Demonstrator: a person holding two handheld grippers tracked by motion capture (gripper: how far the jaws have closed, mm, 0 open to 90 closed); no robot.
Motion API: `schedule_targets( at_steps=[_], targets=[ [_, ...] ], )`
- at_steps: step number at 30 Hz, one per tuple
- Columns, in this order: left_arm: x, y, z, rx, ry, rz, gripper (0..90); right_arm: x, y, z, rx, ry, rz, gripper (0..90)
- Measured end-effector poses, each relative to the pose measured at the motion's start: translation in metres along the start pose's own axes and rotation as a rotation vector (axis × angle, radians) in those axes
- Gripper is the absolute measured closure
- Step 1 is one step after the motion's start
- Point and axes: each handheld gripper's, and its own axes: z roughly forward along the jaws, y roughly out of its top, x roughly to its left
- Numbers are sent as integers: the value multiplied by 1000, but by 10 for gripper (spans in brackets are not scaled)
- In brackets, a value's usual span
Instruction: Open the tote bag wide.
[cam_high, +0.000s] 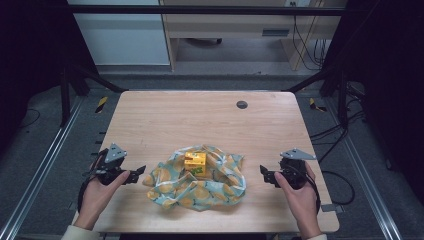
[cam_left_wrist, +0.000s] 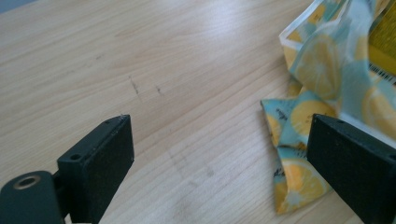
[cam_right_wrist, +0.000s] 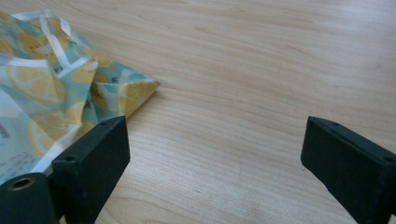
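Lemon-print cloth (cam_high: 200, 185) bunched around a yellow carton (cam_high: 195, 164) on a wooden table (cam_high: 165, 120).
Carton's lower part is hidden by folds; left gripper (cam_high: 137, 175) and right gripper (cam_high: 264, 174) flank it, jaws wide apart, empty.

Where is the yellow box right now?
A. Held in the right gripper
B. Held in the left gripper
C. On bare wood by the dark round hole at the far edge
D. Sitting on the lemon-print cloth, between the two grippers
D. The yellow box rests on the crumpled lemon-print cloth, with the left gripper and right gripper open and empty on either side.
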Motion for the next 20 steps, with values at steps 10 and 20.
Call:
schedule_targets(
  at_steps=[10, 20],
  targets=[
    [7, -30, 4, 30, 23, -20, 62, -3, -18, 16, 46, -39, 25, 125],
    [15, -32, 3, 33, 20, -56, 58, -7, -28, 12, 14, -58, 30, 115]
  ],
)
